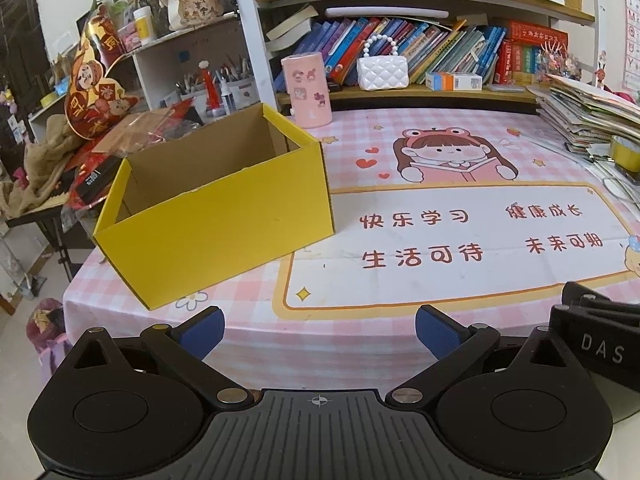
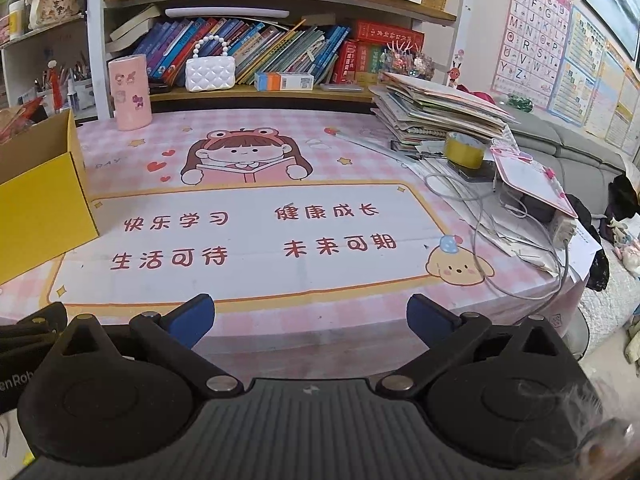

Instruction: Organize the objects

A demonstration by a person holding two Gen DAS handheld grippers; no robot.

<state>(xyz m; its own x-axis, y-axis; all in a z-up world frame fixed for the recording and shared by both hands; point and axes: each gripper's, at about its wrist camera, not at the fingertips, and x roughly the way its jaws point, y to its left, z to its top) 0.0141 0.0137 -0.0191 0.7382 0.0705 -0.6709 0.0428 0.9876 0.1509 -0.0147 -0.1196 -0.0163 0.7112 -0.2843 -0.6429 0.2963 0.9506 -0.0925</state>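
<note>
An open yellow cardboard box (image 1: pixel 216 220) stands on the left of the pink cartoon tablecloth (image 1: pixel 440 240), and nothing shows inside it from here. Its corner shows at the left edge of the right wrist view (image 2: pixel 40 208). My left gripper (image 1: pixel 320 330) is open and empty, near the table's front edge, just right of and in front of the box. My right gripper (image 2: pixel 310 318) is open and empty at the front edge, over the tablecloth (image 2: pixel 260 240). A pink cylinder (image 1: pixel 307 90) and a white quilted purse (image 1: pixel 382 72) stand at the back.
A bookshelf (image 1: pixel 400 92) runs along the back. A pile of books and papers (image 2: pixel 436 112), a yellow tape roll (image 2: pixel 464 150), a pink board (image 2: pixel 532 184) and white cables (image 2: pixel 500 220) fill the right side. Red decorations and clutter (image 1: pixel 96 92) lie left of the box.
</note>
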